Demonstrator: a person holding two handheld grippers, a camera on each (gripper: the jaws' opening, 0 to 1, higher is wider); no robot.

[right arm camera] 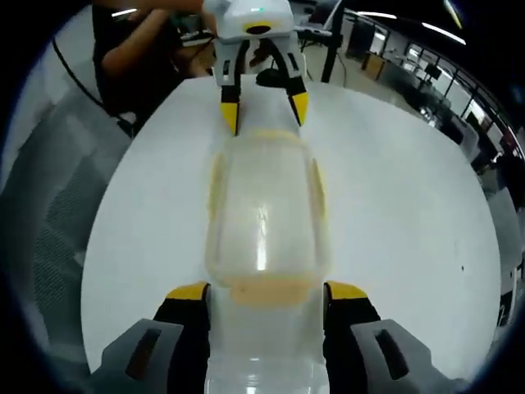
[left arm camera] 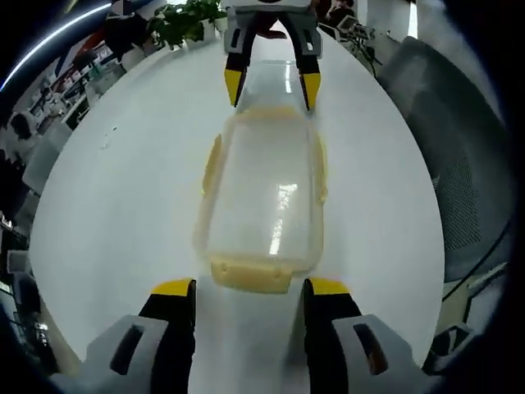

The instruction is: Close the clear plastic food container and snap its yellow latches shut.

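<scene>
The clear plastic container lies lengthwise on the white round table with its lid resting on top. Yellow latches sit at its near end and along both long sides. My left gripper is open, its yellow-tipped jaws on either side of that near end latch. At the far end the right gripper is open too, straddling the container's other end. In the right gripper view the container runs from my right gripper to the left gripper, with an end latch between my jaws.
A grey mesh chair stands at the table's edge, and a potted plant sits beyond the far rim. A person in dark clothes is behind the left gripper. Another grey chair is beside the table.
</scene>
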